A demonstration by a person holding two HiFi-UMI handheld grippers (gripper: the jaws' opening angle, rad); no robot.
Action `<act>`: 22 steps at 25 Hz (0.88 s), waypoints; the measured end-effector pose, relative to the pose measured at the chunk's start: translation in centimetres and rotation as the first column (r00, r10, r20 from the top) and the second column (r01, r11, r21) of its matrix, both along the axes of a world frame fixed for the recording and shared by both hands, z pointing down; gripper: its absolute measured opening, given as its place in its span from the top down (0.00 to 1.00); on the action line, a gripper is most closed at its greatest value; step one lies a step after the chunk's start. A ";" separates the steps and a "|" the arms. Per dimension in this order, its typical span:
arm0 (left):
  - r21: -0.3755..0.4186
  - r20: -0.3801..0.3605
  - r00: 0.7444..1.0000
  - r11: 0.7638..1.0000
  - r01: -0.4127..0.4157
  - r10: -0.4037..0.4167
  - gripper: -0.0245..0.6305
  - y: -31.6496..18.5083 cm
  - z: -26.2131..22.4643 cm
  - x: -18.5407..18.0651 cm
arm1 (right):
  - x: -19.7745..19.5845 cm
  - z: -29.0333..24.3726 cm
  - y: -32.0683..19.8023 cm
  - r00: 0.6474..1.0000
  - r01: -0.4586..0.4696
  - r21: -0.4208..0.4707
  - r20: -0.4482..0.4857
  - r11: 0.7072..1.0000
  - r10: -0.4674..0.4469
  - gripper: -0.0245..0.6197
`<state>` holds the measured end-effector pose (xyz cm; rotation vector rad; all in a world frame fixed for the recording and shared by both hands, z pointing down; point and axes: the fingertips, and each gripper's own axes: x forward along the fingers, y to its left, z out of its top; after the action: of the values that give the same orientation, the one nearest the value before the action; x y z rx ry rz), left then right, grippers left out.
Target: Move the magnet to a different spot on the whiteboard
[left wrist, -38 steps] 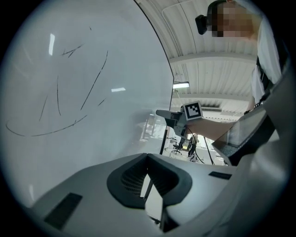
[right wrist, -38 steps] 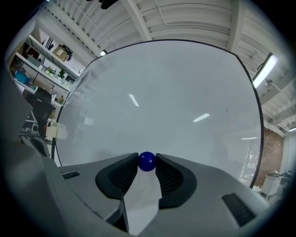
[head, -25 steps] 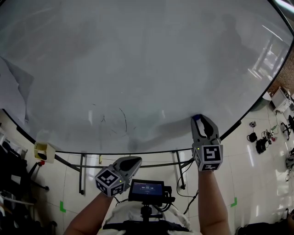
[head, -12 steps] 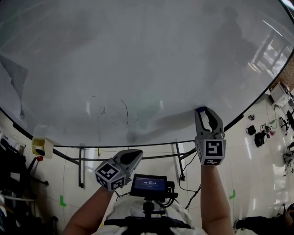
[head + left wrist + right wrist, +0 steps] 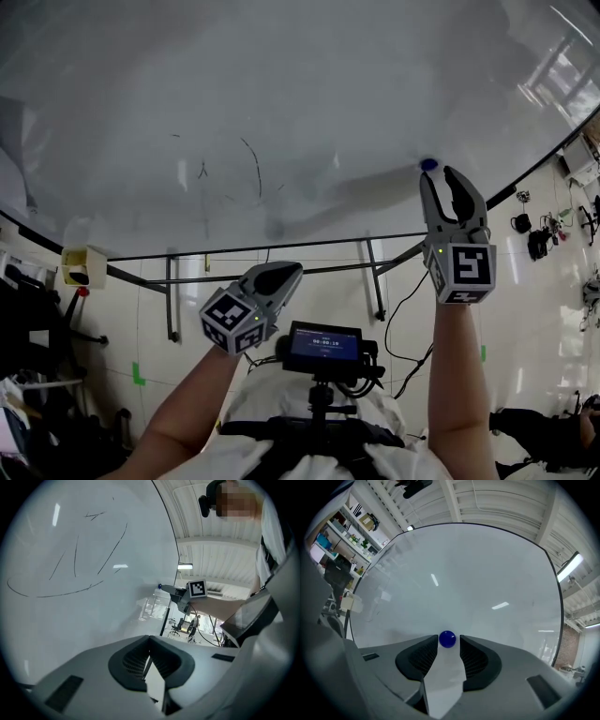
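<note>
A small blue round magnet (image 5: 428,164) (image 5: 447,639) sticks to the whiteboard (image 5: 281,94) near its lower right edge. My right gripper (image 5: 442,174) (image 5: 449,642) points at the board with the magnet between its fingertips. Its jaws are opening, and a thin gap shows on each side of the magnet. My left gripper (image 5: 289,271) (image 5: 149,638) hangs lower, off the board, below faint pen strokes (image 5: 251,169); its jaws meet at the tips with nothing in them.
A yellow box (image 5: 82,266) hangs at the board's lower left edge. The board's metal stand (image 5: 170,300) runs beneath it over a tiled floor. A small monitor (image 5: 325,345) sits on a rig at my chest. Cables and gear (image 5: 532,242) lie at the right.
My right gripper has slid a little to the right along the board with the magnet at its tips, and its jaws have spread off the magnet. The left gripper has kept its pose.
</note>
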<state>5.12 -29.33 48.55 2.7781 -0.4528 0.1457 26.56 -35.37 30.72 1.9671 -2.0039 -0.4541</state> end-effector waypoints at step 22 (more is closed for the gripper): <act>0.045 0.040 0.991 0.991 0.124 -0.126 0.95 10.1 -2.4 7.1 | 4.4 6.7 15.2 0.831 0.380 -0.052 0.457 0.924 -0.316 0.91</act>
<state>12.25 -19.26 46.12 2.7820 -0.6463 0.1677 30.91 -20.18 37.45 1.7273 -2.6149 0.0818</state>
